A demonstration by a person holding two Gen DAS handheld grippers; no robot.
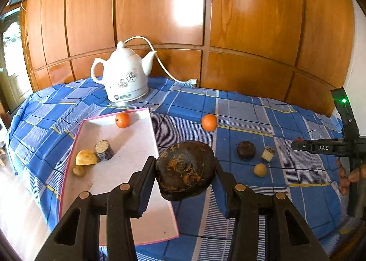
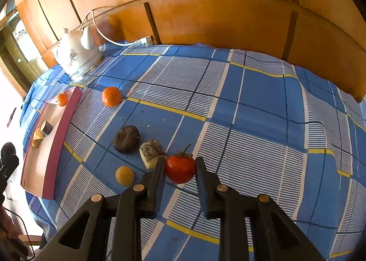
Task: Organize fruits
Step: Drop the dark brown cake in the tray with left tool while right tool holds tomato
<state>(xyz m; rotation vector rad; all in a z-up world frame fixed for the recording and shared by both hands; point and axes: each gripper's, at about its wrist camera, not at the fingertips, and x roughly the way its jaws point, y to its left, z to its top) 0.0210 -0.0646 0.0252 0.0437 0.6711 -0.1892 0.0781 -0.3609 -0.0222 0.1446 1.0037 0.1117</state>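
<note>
My left gripper point(image 1: 184, 170) is shut on a large dark, shrivelled fruit point(image 1: 185, 168) and holds it above the right edge of the pink-rimmed white tray point(image 1: 128, 146). The tray holds an orange point(image 1: 122, 120), a purple-skinned cut piece point(image 1: 104, 150), a yellow piece point(image 1: 86, 157) and a small brown fruit point(image 1: 79, 170). My right gripper point(image 2: 180, 167) is shut on a red tomato point(image 2: 180, 169) low over the cloth. On the cloth lie an orange point(image 2: 111, 96), a dark round fruit point(image 2: 126, 139), a cut piece point(image 2: 149, 152) and a small yellow fruit point(image 2: 124, 175).
A white ceramic kettle point(image 1: 124, 75) with a cord stands at the back left of the blue checked cloth point(image 2: 251, 100). A wooden panelled wall point(image 1: 183, 20) runs behind the table. The right gripper's body point(image 1: 338, 146) shows at the right edge of the left wrist view.
</note>
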